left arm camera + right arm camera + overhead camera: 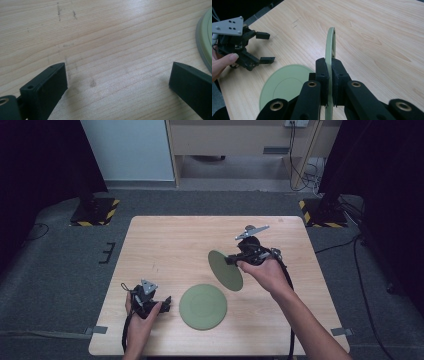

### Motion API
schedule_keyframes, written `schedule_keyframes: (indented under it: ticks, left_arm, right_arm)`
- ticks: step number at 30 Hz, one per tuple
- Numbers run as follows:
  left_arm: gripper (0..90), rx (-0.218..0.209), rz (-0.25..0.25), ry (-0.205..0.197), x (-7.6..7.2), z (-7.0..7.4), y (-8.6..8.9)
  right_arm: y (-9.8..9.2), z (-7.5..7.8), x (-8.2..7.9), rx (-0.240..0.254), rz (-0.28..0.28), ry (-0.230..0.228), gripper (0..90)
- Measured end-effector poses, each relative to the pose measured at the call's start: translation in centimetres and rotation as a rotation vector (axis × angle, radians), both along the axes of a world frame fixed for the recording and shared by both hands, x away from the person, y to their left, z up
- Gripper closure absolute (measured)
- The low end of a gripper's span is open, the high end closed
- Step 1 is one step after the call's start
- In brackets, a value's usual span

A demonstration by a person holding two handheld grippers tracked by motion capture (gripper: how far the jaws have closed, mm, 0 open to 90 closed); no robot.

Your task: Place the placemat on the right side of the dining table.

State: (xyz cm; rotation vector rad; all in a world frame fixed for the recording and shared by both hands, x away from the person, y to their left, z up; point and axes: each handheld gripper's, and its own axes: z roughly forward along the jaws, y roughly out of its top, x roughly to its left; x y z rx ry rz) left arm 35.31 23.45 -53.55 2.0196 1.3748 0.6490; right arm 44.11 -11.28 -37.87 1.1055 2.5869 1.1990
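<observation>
Two green plates are here. One green plate [203, 306] lies flat near the table's front edge, also seen as the flat plate [284, 86] and as a rim of the flat plate [205, 37] at the right. The other, a held plate [225, 270], hangs tilted on edge above the table, with my right gripper [235, 260] shut on its rim. In the right gripper view the held plate [330, 47] stands edge-on between the pads of my right gripper [329, 71]. My left gripper [165, 302] rests low at the front left, open, with bare wood between its fingers [47, 85].
The wooden table [175, 240] is bare apart from the plates. Dark floor surrounds it, with stand bases [94, 211] at the back left and right. In the right gripper view, the left gripper [265, 47] sits open at the upper left.
</observation>
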Motion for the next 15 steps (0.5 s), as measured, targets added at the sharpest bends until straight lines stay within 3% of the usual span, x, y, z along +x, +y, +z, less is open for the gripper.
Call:
schedule_keyframes:
  ticks: [15]
  left_arm:
    - [1.1, -0.018, -0.004, 0.017, 0.1, 0.0, 0.0]
  right_arm:
    - [-1.9, 1.0, 1.2, -0.016, -0.095, -0.039, 86.1]
